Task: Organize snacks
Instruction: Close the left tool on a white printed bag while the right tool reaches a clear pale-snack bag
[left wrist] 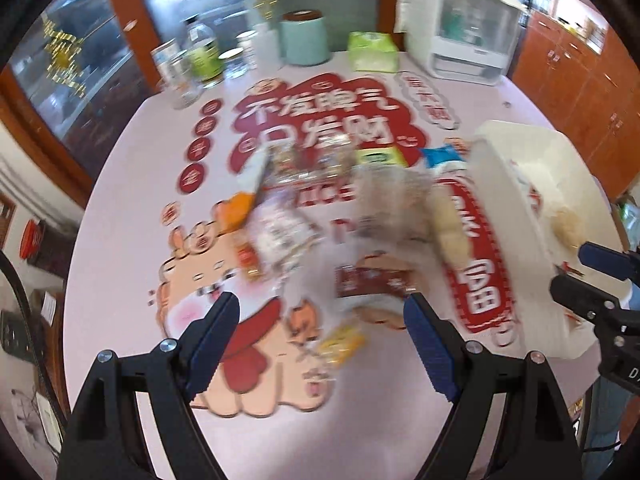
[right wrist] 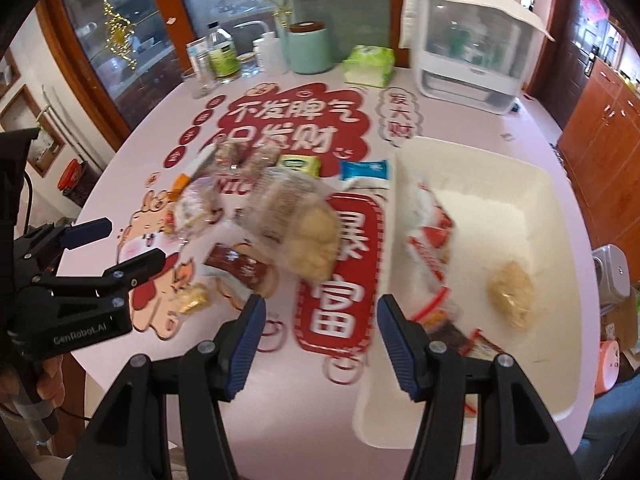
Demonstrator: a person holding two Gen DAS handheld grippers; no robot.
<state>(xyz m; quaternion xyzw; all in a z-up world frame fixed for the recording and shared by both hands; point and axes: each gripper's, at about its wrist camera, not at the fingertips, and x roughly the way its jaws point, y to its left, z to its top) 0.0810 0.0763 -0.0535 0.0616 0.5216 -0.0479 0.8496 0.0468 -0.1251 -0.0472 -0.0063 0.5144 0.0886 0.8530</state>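
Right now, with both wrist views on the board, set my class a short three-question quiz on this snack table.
1. True or false: both claws are empty.
2. What already lies in the white bin? A) only a drink bottle B) a red-and-white packet and a pale round snack C) nothing
3. Fill in: the brown packet lies on the ____, outside the bin.

Key: 1 true: left claw and right claw stand open, nothing between. 2 B. 3 table.
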